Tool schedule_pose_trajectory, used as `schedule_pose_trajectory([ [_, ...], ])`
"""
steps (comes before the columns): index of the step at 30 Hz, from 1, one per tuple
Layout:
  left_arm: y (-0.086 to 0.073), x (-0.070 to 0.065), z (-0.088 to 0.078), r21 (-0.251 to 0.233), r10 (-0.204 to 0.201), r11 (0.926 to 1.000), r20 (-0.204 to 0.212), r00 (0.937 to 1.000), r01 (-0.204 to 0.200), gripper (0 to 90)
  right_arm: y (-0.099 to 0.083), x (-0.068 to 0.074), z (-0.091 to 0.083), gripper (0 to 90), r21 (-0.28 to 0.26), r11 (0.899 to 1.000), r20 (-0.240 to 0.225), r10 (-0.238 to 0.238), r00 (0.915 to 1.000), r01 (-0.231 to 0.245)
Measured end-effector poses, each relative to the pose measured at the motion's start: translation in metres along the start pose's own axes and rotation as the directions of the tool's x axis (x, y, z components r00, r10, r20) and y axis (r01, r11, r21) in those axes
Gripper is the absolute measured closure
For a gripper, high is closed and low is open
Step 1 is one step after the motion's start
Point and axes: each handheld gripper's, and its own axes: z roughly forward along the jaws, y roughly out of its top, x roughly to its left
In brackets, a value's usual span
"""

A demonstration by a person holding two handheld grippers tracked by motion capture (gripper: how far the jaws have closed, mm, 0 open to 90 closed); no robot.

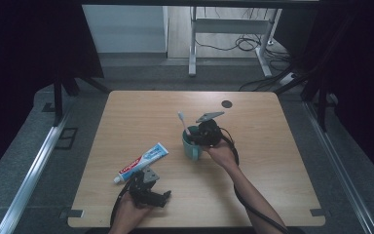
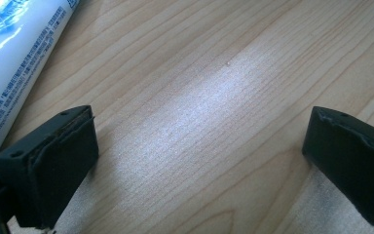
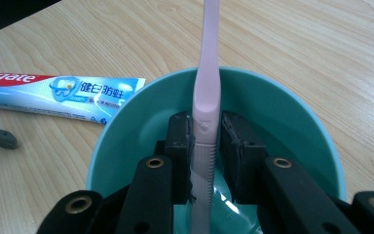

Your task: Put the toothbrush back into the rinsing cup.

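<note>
A teal cup [image 1: 191, 145] stands near the middle of the wooden table [image 1: 253, 126]. My right gripper [image 1: 199, 132] reaches over its rim and is shut on a pink toothbrush [image 1: 184, 123], whose handle stands inside the cup [image 3: 292, 112]; the toothbrush [image 3: 207, 87] is pinched between both pads of my right gripper [image 3: 207, 146]. A white and blue toothpaste tube [image 1: 141, 163] lies flat to the left of the cup. My left gripper [image 1: 164, 197] rests low near the front edge, open over bare wood, with the tube [image 2: 9, 63] beside its left finger [image 2: 53, 161] and my left gripper [image 2: 199, 161] holding nothing.
A small dark round spot [image 1: 227, 104] marks the table's far right part. Beyond the table stand a metal frame leg [image 1: 192, 48] and loose cables [image 1: 246, 44] on the floor. Rails [image 1: 34, 165] run along both sides.
</note>
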Motion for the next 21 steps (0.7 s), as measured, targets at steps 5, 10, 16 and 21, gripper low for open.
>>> schedule_pose_trajectory([
  [5, 0.000, 0.000, 0.000, 0.000, 0.001, 1.0000, -0.001, 1.0000, -0.001, 0.0, 0.002, 0.003, -0.002, 70.4, -0.002, 1.000, 0.002, -0.014, 0.9999, 0.014],
  [10, 0.000, 0.000, 0.000, 0.001, 0.000, 1.0000, 0.000, 1.0000, 0.000, 0.0, 0.005, 0.005, -0.006, 65.3, -0.009, 1.000, 0.009, -0.029, 0.9995, 0.029],
  [16, 0.000, 0.000, 0.000, 0.001, -0.001, 1.0000, 0.000, 1.0000, 0.001, 0.0, 0.008, 0.006, -0.013, 57.3, -0.012, 0.999, 0.020, -0.040, 0.9990, 0.040],
  [21, 0.000, 0.000, 0.000, 0.000, -0.001, 1.0000, 0.000, 1.0000, 0.001, 0.0, 0.011, 0.006, -0.018, 50.6, -0.014, 0.999, 0.014, -0.045, 0.9989, 0.045],
])
